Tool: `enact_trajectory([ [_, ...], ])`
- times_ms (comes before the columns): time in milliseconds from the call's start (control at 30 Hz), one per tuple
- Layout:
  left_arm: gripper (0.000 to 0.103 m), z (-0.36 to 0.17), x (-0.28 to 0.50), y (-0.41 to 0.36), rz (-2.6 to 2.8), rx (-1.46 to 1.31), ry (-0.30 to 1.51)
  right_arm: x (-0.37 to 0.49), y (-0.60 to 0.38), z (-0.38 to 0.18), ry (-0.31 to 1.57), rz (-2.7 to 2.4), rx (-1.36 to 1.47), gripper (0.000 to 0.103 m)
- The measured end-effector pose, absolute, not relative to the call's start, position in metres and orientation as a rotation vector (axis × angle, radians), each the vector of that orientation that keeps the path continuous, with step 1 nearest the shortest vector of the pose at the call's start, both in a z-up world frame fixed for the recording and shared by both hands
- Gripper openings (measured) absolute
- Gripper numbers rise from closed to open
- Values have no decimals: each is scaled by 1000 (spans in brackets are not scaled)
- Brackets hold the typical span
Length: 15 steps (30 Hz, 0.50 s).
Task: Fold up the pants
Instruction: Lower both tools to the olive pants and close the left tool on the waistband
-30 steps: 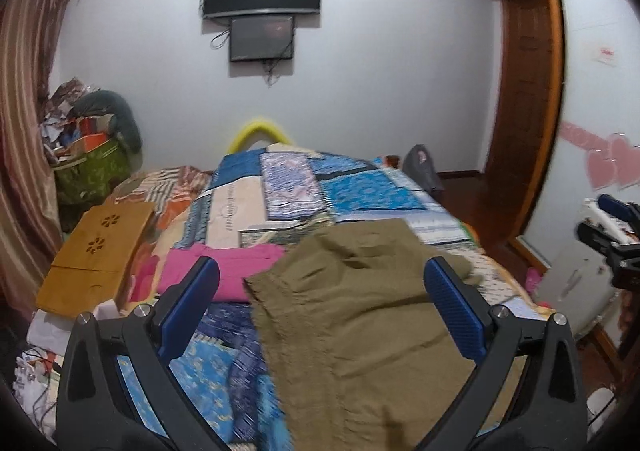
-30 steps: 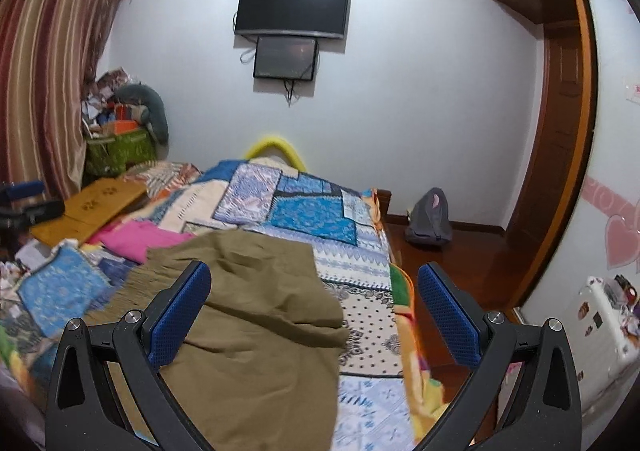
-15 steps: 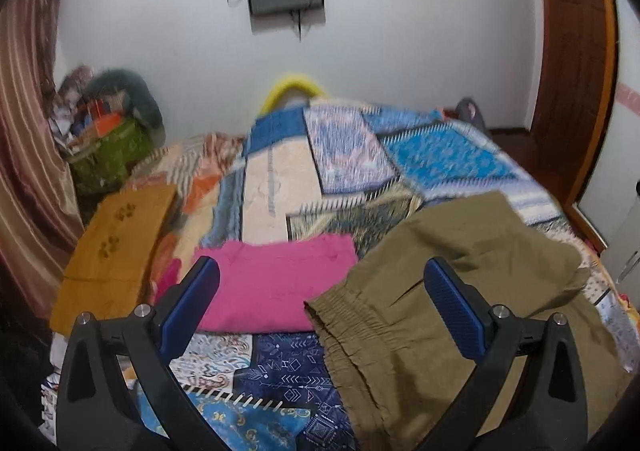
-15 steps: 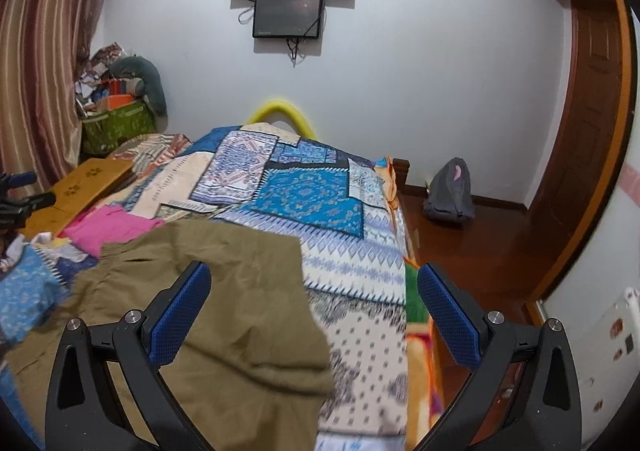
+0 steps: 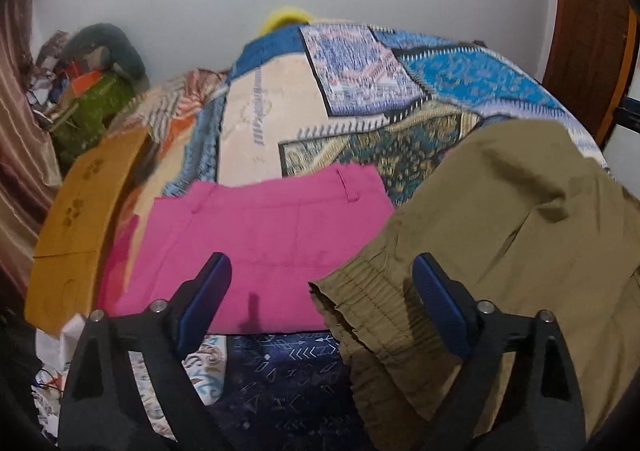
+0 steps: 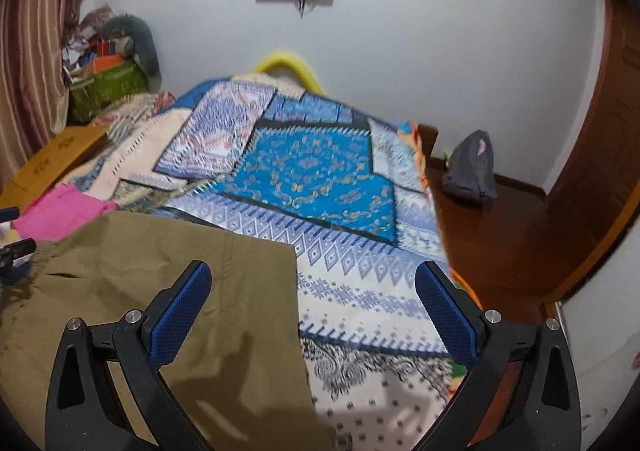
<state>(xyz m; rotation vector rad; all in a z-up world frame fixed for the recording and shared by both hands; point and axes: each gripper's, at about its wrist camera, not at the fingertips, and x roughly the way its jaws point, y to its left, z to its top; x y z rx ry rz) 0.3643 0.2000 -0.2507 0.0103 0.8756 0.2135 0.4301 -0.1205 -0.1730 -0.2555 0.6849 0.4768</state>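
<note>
Olive-brown pants [image 5: 500, 235] lie spread on the patchwork bedspread [image 5: 360, 63], elastic waistband toward the lower middle of the left wrist view. My left gripper [image 5: 322, 303] is open and empty, just above the waistband corner. In the right wrist view the pants [image 6: 160, 271] fill the lower left. My right gripper [image 6: 312, 311] is open and empty over the pants' right edge, its left finger above the cloth.
Folded pink pants [image 5: 264, 235] lie left of the olive pair. A yellow-brown lap tray [image 5: 76, 219] sits at the bed's left edge, with clutter and a green box [image 5: 92, 111] beyond. The bed's right edge drops to a wooden floor [image 6: 512, 235] with a grey bag [image 6: 470, 167].
Both grippers have tilted down and moved closer to the bed. The left one now hovers over the waistband; the right one is over the pants' right edge. Both stay open.
</note>
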Motion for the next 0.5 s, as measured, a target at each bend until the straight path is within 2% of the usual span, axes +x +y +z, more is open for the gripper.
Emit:
enact_trajectory([
  [100, 82, -265, 371, 208, 177, -34, 919, 447, -110, -186, 720, 511, -258, 100],
  [233, 81, -276, 373, 217, 130, -111, 947, 460, -95, -200, 768, 543, -298, 86],
  [300, 81, -279, 373, 219, 117, -132, 951, 468, -89, -207, 792, 560, -314, 85],
  [367, 80, -284, 375, 221, 95, -162, 969, 474, -83, -212, 809, 576, -331, 75],
  [500, 70, -288, 374, 226, 40, -216, 975, 486, -72, -226, 868, 599, -353, 69],
])
